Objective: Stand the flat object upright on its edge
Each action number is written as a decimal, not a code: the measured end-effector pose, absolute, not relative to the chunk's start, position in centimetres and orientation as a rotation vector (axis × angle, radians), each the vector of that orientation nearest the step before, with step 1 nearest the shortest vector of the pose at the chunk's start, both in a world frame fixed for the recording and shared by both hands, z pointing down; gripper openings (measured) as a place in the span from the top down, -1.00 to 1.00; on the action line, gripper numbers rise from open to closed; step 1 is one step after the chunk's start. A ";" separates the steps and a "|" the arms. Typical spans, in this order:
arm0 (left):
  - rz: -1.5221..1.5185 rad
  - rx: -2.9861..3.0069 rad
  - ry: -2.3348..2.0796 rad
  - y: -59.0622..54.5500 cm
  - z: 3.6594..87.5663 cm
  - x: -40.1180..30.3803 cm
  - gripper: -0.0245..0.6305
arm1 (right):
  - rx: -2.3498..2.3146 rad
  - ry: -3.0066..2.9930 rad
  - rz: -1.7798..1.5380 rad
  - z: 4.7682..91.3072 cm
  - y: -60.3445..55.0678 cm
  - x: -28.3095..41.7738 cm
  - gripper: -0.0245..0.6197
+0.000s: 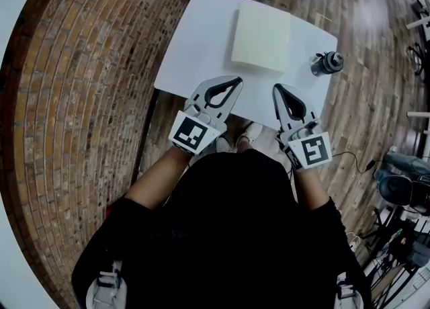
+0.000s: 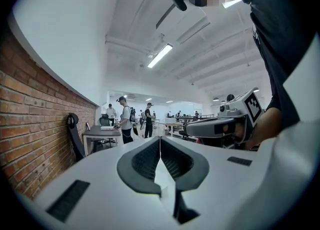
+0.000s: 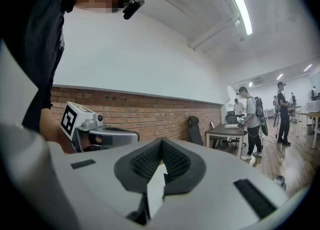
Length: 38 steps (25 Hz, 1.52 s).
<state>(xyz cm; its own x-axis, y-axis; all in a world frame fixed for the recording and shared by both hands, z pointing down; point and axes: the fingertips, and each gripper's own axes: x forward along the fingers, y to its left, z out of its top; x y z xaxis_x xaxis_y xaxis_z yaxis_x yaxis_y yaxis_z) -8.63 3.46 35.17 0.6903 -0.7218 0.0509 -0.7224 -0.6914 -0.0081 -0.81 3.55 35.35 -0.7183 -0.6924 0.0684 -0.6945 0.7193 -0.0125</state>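
Brick wall (image 1: 87, 99): runs along the outer side of the left tool, well apart from both tools.
Wooden floor (image 1: 376, 46): lies off the outer side of the right tool and beyond the far end of the tabletop.
Tabletop (image 1: 195, 39): white, stretching ahead of both tools. The front parts of both tools reach over its near edge.
Person (image 1: 228, 234): behind the tools, in a black top, with one bare forearm running to each tool.
Pale slab (image 1: 261, 37): squarish and lying flat on the tabletop, not on its edge. It sits straight ahead of the two tools, near their tips but apart from them. The left tool's tip is the closer one, just short of the slab's near edge.
Left tool (image 1: 239, 80): its jaws are pressed together with nothing between them, and its own view shows the ribbed pads meeting in one line. It points level and angles inward toward the other tool.
Right tool (image 1: 276, 87): also closed tight and empty, level, and angled inward. Its tip is a little farther back from the slab than the left tool's tip.
Tool tips: near each other but not touching. Each tool shows off to the side in the other's view.
Left marker cube (image 1: 190, 133): at the rear of the left tool, by the hand.
Right marker cube (image 1: 314, 150): at the rear of the right tool, by the hand.
Bottle (image 1: 327, 63): dark, on the tabletop near its right edge. It is ahead of the right tool toward that tool's outer side, and apart from the slab.
Desk (image 2: 100, 133): far ahead of the left tool, beside the brick wall, with people standing by it.
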 end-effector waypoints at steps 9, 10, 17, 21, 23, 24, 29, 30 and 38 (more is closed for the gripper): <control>0.109 2.871 -1.230 -0.9 35.4 -6.4 0.86 | 1.157 -2.867 0.066 35.5 -0.9 1.1 0.90; 0.111 2.871 -1.226 -1.3 35.4 -6.1 0.86 | 1.154 -2.866 0.066 35.6 -1.3 1.4 0.90; 0.158 2.855 -1.226 -4.2 35.6 -4.3 0.86 | 1.174 -2.854 0.128 36.7 -3.9 3.4 0.90; 0.172 2.864 -1.239 -5.2 35.9 -3.6 0.86 | 1.179 -2.871 0.179 36.9 -5.0 3.7 0.90; 0.169 2.863 -1.242 -5.6 36.2 -3.5 0.86 | 1.167 -2.867 0.180 37.4 -5.5 3.6 0.90; 0.171 2.857 -1.244 -5.9 36.3 -3.6 0.86 | 1.162 -2.861 0.185 37.8 -5.8 3.6 0.90; 0.178 2.837 -1.227 -7.4 36.9 -3.8 0.86 | 1.192 -2.794 0.289 39.1 -7.5 3.7 0.90; 0.180 2.831 -1.216 -7.8 37.2 -3.9 0.86 | 1.190 -2.788 0.292 39.4 -7.8 3.5 0.90; 0.214 2.789 -1.134 -11.9 39.9 -5.4 0.86 | 1.276 -2.652 0.370 42.2 -12.0 2.7 0.90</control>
